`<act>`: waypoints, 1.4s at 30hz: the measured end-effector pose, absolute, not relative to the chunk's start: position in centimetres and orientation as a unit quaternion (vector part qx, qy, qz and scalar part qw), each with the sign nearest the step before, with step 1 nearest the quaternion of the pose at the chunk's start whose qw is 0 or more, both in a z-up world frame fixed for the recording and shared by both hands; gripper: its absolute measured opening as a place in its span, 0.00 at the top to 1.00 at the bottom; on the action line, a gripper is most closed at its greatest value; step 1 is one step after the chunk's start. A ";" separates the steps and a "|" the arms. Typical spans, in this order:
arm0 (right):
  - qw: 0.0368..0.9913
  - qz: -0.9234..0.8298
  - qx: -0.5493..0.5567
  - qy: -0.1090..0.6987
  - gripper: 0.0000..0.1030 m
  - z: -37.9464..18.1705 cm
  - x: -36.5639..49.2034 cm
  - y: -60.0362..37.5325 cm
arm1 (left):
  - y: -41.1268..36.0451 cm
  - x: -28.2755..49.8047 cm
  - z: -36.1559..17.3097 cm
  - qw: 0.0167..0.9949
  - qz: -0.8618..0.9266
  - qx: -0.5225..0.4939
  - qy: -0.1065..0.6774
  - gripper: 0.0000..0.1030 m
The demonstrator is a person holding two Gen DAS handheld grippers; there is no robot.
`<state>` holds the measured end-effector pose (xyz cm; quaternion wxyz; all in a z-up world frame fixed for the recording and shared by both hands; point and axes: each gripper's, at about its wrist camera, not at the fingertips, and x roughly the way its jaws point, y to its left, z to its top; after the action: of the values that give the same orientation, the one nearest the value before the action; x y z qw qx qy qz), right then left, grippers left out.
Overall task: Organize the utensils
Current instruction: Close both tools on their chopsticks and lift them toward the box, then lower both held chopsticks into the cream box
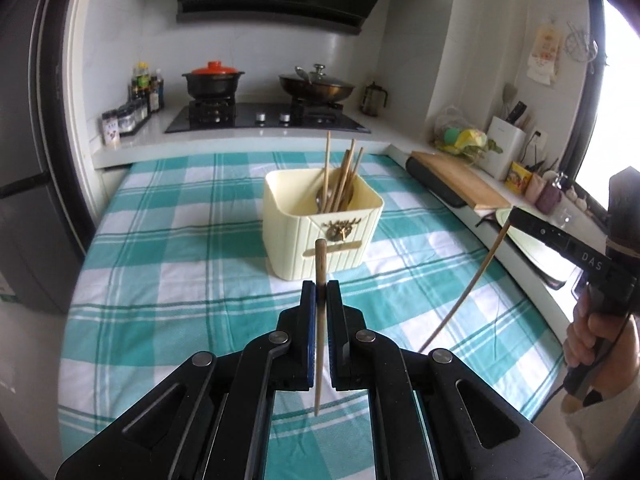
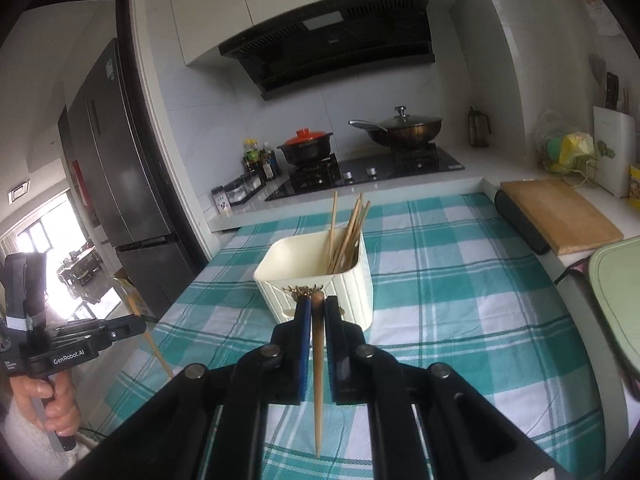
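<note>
- Both grippers were clenched, each on 1 wooden chopstick: the left gripper [image 1: 321,294] pinched the left-hand chopstick [image 1: 320,256] between its blue pads, blunt end upward and thin tip hanging below the jaws.
- Right gripper [image 2: 317,308] gripped the right-hand chopstick [image 2: 318,400] the same way, nearly upright, its point hanging low above the cloth.
- From the left wrist view, the right-hand chopstick [image 1: 472,284] slanted down from the right gripper's tip [image 1: 516,214], with the person's right hand [image 1: 592,332] around the handle.
- From the right wrist view, the left-hand chopstick [image 2: 154,344] slanted down from the left gripper [image 2: 136,326], held by the left hand [image 2: 52,404].
- Ahead of both grippers stood the cream utensil holder [image 1: 320,216] [image 2: 316,276], upright on the cloth, with several chopsticks [image 1: 340,176] [image 2: 348,232] leaning inside; a spoon [image 1: 322,198] showed among them.
- Under everything lay the teal checked tablecloth [image 1: 180,240] [image 2: 460,280].
- Beyond it sat the stove [image 1: 268,118], bearing a black pot with an orange lid [image 1: 214,76] and a lidded wok [image 1: 316,84].
- A wooden cutting board [image 1: 456,178] lay at the right.
</note>
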<state>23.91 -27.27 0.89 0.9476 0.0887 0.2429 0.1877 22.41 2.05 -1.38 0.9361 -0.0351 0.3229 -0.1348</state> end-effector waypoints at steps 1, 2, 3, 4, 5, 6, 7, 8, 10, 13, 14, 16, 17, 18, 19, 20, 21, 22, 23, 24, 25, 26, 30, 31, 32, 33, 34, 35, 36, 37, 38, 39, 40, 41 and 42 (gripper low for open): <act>0.950 0.187 0.087 0.234 0.93 1.2 23.8 -27.2 | 1.9 22.2 -1.1 0.939 -0.128 -0.030 0.319 0.97; 0.952 0.187 0.085 0.229 0.93 1.5 23.6 -27.1 | 1.6 22.1 -0.9 0.941 -0.120 -0.023 0.315 0.97; 0.953 0.187 0.083 0.226 0.93 1.7 23.6 -27.0 | 1.5 22.0 -0.8 0.943 -0.114 -0.016 0.312 0.97; 0.953 0.186 0.082 0.223 0.93 1.9 23.5 -27.0 | 1.3 21.9 -0.7 0.944 -0.109 -0.011 0.310 0.97; 0.954 0.186 0.082 0.221 0.93 2.1 23.5 -26.9 | 1.2 21.9 -0.5 0.946 -0.104 -0.008 0.308 0.97; 0.954 0.186 0.081 0.220 0.93 2.2 23.5 -26.9 | 1.1 21.8 -0.5 0.947 -0.100 -0.004 0.306 0.97; 0.954 0.186 0.080 0.219 0.93 2.3 23.5 -26.9 | 1.0 21.7 -0.3 0.948 -0.096 0.001 0.303 0.97; 0.955 0.186 0.079 0.218 0.93 2.4 23.5 -26.9 | 0.9 21.7 -0.3 0.949 -0.091 0.005 0.301 0.97; 0.956 0.184 0.076 0.217 0.93 2.6 23.2 -26.9 | 0.8 21.6 -0.1 0.951 -0.083 0.014 0.297 0.97; 0.957 0.181 0.074 0.215 0.93 2.7 23.0 -27.0 | 0.6 21.7 -0.1 0.953 -0.076 0.024 0.292 0.97; 0.957 0.180 0.073 0.216 0.93 2.7 23.0 -27.0 | 0.5 21.6 0.0 0.954 -0.074 0.028 0.290 0.97; 0.957 0.178 0.072 0.215 0.93 2.8 23.1 -27.1 | 0.3 21.5 0.1 0.955 -0.071 0.037 0.286 0.97; 0.958 0.177 0.071 0.215 0.93 2.9 23.1 -27.1 | 0.1 21.5 0.1 0.955 -0.070 0.040 0.284 0.97; 0.958 0.176 0.070 0.215 0.93 2.9 23.2 -27.1 | 0.0 21.6 0.2 0.956 -0.071 0.041 0.283 0.97; 0.959 0.174 0.068 0.215 0.93 3.1 23.4 -27.1 | 0.0 21.7 0.4 0.956 -0.073 0.041 0.282 0.97; 0.959 0.174 0.066 0.214 0.93 3.4 23.7 -27.0 | 0.2 21.9 0.6 0.955 -0.077 0.038 0.283 0.97; 0.960 0.173 0.062 0.213 0.93 3.7 24.1 -26.9 | 0.3 22.2 1.1 0.955 -0.083 0.032 0.284 0.97; 0.960 0.173 0.059 0.211 0.93 4.2 24.5 -26.8 | 0.5 22.6 1.7 0.954 -0.091 0.023 0.285 0.97; 0.961 0.174 0.057 0.208 0.93 4.9 25.2 -26.7 | 0.9 23.2 2.5 0.954 -0.098 0.014 0.284 0.97; 0.962 0.175 0.054 0.203 0.93 5.7 25.9 -26.7 | 1.2 23.8 3.5 0.954 -0.105 0.004 0.282 0.97; 0.964 0.175 0.052 0.196 0.93 6.7 26.7 -26.6 | 1.5 24.4 4.7 0.954 -0.111 -0.006 0.278 0.97; 0.965 0.175 0.048 0.188 0.93 7.6 27.5 -26.4 | 1.9 25.1 5.9 0.955 -0.117 -0.016 0.272 0.97; 0.972 0.174 0.042 0.150 0.93 11.7 31.4 -25.6 | 2.5 28.2 10.8 0.966 -0.116 -0.035 0.230 0.97; 0.973 0.174 0.042 0.142 0.93 12.5 32.4 -25.2 | 2.5 29.2 11.6 0.967 -0.115 -0.039 0.222 0.97; 0.974 0.176 0.042 0.136 0.93 13.1 33.3 -24.9 | 2.5 30.4 12.2 0.968 -0.117 -0.046 0.219 0.97; 0.975 0.178 0.041 0.129 0.93 13.6 34.4 -24.5 | 2.5 31.6 12.7 0.967 -0.119 -0.053 0.218 0.97; 0.975 0.181 0.039 0.127 0.93 13.8 35.4 -24.0 | 2.2 32.9 12.9 0.967 -0.120 -0.057 0.218 0.97; 0.975 0.182 0.035 0.126 0.93 13.8 36.4 -23.4 | 2.0 34.2 12.9 0.967 -0.118 -0.059 0.219 0.97; 0.974 0.184 0.034 0.127 0.93 13.6 37.3 -23.0 | 1.7 35.4 12.7 0.966 -0.116 -0.060 0.221 0.97; 0.973 0.187 0.033 0.133 0.93 13.1 38.4 -22.5 | 1.4 36.8 12.3 0.965 -0.115 -0.062 0.228 0.97; 0.971 0.189 0.031 0.141 0.93 12.5 39.4 -22.0 | 1.1 38.1 11.6 0.963 -0.116 -0.064 0.236 0.97; 0.970 0.191 0.030 0.148 0.93 11.7 40.4 -21.6 | 0.7 39.4 10.9 0.961 -0.116 -0.065 0.244 0.97; 0.968 0.194 0.030 0.159 0.93 10.7 41.3 -21.2 | 0.3 40.7 9.9 0.958 -0.114 -0.063 0.254 0.97; 0.964 0.199 0.031 0.176 0.93 9.5 42.5 -20.8 | -0.1 41.9 8.7 0.955 -0.113 -0.061 0.269 0.97; 0.957 0.204 0.035 0.201 0.93 8.1 43.8 -20.4 | -0.4 43.1 7.4 0.950 -0.112 -0.060 0.285 0.97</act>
<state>43.77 -20.44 8.08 0.9574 0.0353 0.2010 0.2044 43.07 -0.39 7.44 0.9501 -0.0597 0.2848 -0.1120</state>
